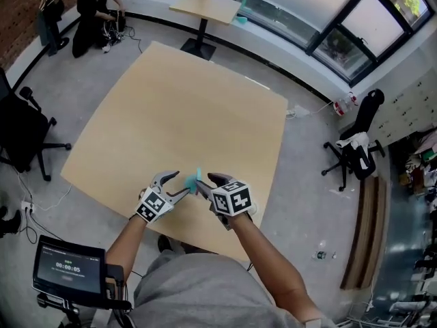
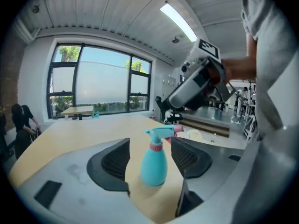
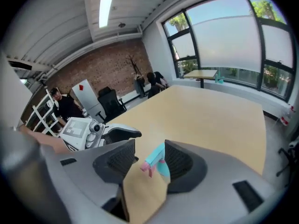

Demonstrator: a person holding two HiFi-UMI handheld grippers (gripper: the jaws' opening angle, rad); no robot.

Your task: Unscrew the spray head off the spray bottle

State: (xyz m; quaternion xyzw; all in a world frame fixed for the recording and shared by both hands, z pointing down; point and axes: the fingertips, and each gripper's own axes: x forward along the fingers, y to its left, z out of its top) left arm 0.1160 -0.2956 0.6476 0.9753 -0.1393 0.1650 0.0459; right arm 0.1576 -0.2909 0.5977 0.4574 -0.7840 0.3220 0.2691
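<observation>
- Currently, the spray bottle stands upright on the table, near the edge closest to the person and between the two grippers.
- The spray head is still seated on the bottle at the pink collar. No gap or tilt shows at the joint, so the unscrewing appears not yet begun.
- Left gripper: the jaws stand apart on either side of the bottle body. A strip of table shows between each pad and the bottle, so nothing is grasped.
- Right gripper: the jaws are also apart, and the spray head sits in the gap, close to one pad. Whether that pad touches the head cannot be told; no clamping grip is visible.
- Done so far, as judged from the pictures: both grippers are placed at the bottle, one level with the body and one level with the head.
- Left to do: clamp the body with the left gripper, clamp the head with the right, turn the head about the collar until the thread releases, then lift the head clear.
</observation>
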